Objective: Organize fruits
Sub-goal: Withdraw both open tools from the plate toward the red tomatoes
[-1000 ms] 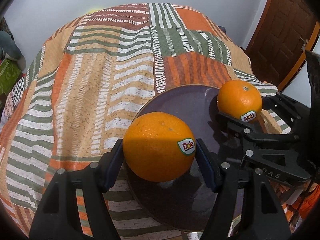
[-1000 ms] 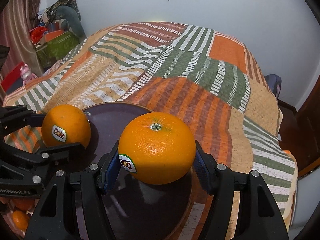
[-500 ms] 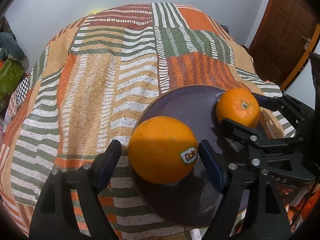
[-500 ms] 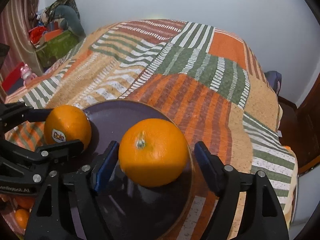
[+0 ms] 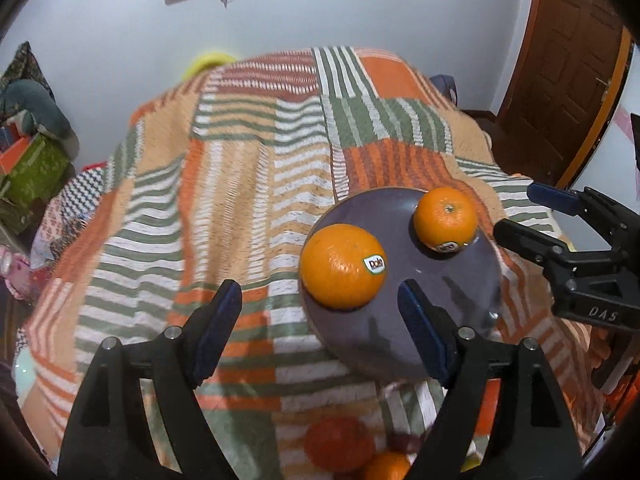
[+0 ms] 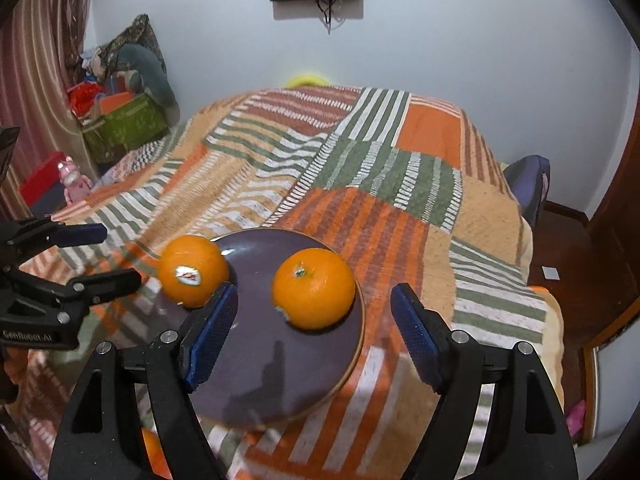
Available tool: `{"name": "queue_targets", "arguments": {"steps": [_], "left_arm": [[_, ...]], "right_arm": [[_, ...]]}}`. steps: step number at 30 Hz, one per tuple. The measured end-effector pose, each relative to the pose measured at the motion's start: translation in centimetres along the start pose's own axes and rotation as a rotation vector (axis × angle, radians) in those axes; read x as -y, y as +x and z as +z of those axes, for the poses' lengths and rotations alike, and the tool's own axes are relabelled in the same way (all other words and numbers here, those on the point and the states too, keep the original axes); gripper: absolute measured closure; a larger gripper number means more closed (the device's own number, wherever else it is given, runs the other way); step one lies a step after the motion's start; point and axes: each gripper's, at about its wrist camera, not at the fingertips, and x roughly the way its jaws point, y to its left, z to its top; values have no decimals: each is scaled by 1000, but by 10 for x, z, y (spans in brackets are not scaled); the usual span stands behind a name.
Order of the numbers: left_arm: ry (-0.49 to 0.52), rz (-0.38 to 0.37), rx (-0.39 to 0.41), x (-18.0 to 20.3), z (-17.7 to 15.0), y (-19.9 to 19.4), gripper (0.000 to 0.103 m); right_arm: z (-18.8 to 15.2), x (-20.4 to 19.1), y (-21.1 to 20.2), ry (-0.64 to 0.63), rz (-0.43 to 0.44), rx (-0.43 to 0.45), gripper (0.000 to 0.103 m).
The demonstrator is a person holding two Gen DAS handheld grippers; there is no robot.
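Two round oranges, stickered one (image 5: 342, 266) and stem-up one (image 5: 446, 218), on dark purple round plate (image 5: 420, 320) on bed. Left claw (image 5: 320, 330) opening, right claw (image 6: 314, 332) apart; both empty. Blurred fruit (image 5: 340, 442) below plate, cut off.

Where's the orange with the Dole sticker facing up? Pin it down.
In the left wrist view, that orange sits on the left edge of the dark plate, near side, with the second orange farther back to its right.

A patchwork-quilted bed (image 6: 360, 184) stands against pale walls (image 6: 460, 32), wooden door (image 5: 568, 60) beside.
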Motion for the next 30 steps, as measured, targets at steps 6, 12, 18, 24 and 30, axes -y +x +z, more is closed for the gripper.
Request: {"name": "queue_targets", "arguments": {"steps": [6, 12, 18, 24, 30], "left_arm": [[2, 18, 41, -5, -16, -41, 14], [-5, 38, 32, -12, -41, -64, 14], [-11, 43, 8, -13, -68, -75, 14], [-22, 29, -17, -14, -90, -74, 14], [-21, 14, -49, -14, -102, -62, 14]], "right_arm": [[-11, -7, -34, 0, -9, 36, 26], [-26, -16, -58, 3, -1, 63, 19], [-49, -31, -70, 8, 14, 49, 19], [-77, -37, -65, 35, 33, -13, 19], [-97, -37, -49, 70, 46, -73, 20]]}}
